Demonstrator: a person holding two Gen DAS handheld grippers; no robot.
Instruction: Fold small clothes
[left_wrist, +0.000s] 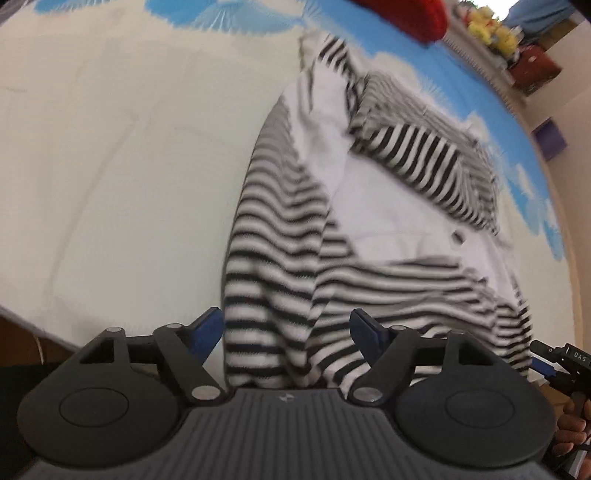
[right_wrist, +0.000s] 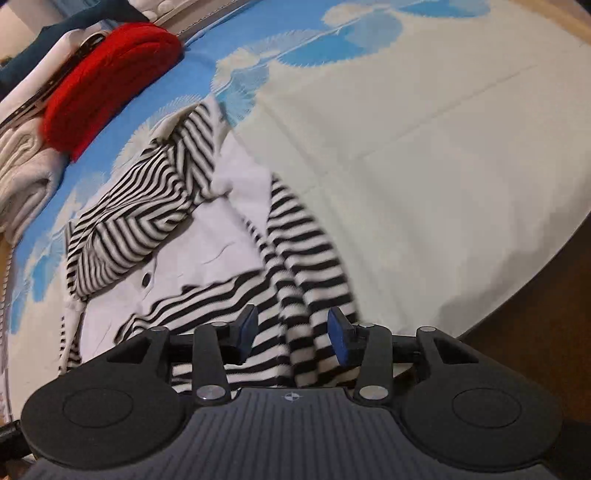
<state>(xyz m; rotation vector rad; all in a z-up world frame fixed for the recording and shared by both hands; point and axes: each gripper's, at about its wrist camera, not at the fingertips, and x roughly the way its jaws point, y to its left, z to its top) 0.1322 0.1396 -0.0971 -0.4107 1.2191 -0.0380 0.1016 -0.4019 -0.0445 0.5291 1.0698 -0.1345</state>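
Note:
A small black-and-white striped garment with a white front panel and a dark button lies rumpled on the bed sheet. One striped sleeve is folded across its far end. My left gripper hovers over the near striped edge, its blue pads spread wide with the cloth between them and not pinched. My right gripper stands open over the same near edge. A striped fold hangs between its blue pads, which do not press on it.
A red cloth and a folded white knit lie at the far side of the bed. The bed's edge drops to dark floor on the right. Yellow toys sit on a shelf beyond. A hand shows at the left wrist view's lower right.

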